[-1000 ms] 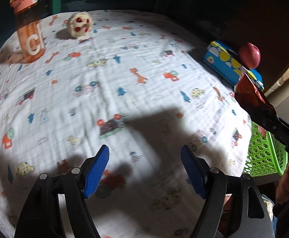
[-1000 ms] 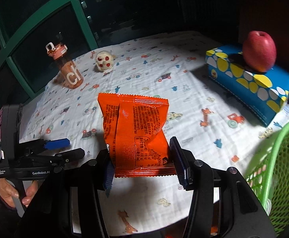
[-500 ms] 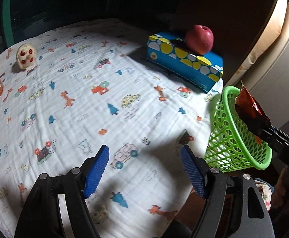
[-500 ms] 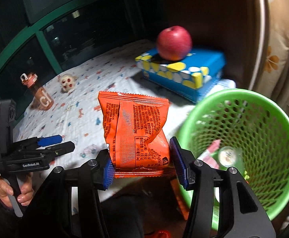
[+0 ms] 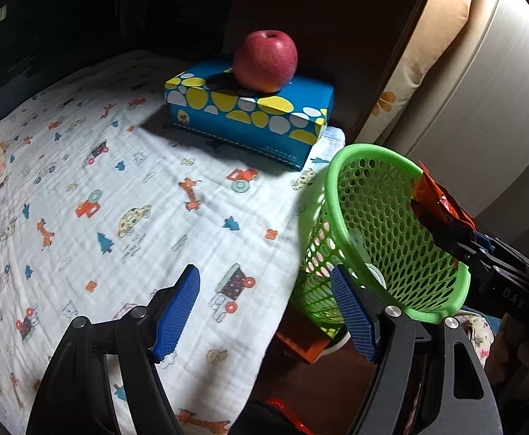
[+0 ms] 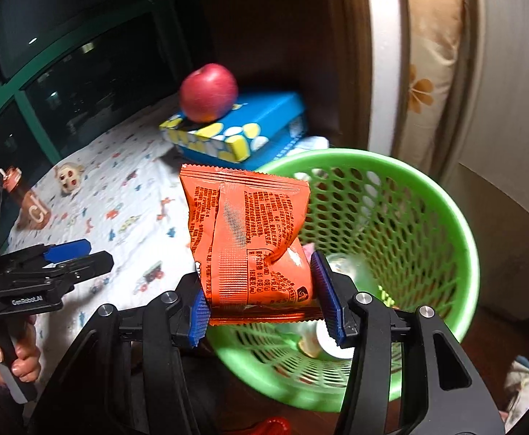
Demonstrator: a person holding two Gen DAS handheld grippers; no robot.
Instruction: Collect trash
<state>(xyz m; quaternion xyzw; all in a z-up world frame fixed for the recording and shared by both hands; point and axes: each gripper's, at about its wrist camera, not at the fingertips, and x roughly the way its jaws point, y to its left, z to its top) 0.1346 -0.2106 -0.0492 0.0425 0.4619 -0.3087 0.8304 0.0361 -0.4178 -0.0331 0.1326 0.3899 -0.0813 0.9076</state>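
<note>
1. Gripping an orange snack bag (image 6: 244,239) by its lower end with right gripper (image 6: 266,299), jaws pinching it, over the near rim of green basket (image 6: 445,195).
2. Risking a miss: released now, could catch the rim and drop outside.
3. Idling wide apart and empty, left gripper (image 5: 264,311), above the printed cloth (image 5: 119,181); might nudge the basket beside it.

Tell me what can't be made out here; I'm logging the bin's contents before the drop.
- Trash inside the green basket: right wrist view, partly hidden by the orange snack packet and right gripper; blurred.
- Packet's front: both views show only its back or edge.
- Orange bottle: small, blurred; the left gripper view lacks it.
- Basket base: left wrist view, behind its finger.
</note>
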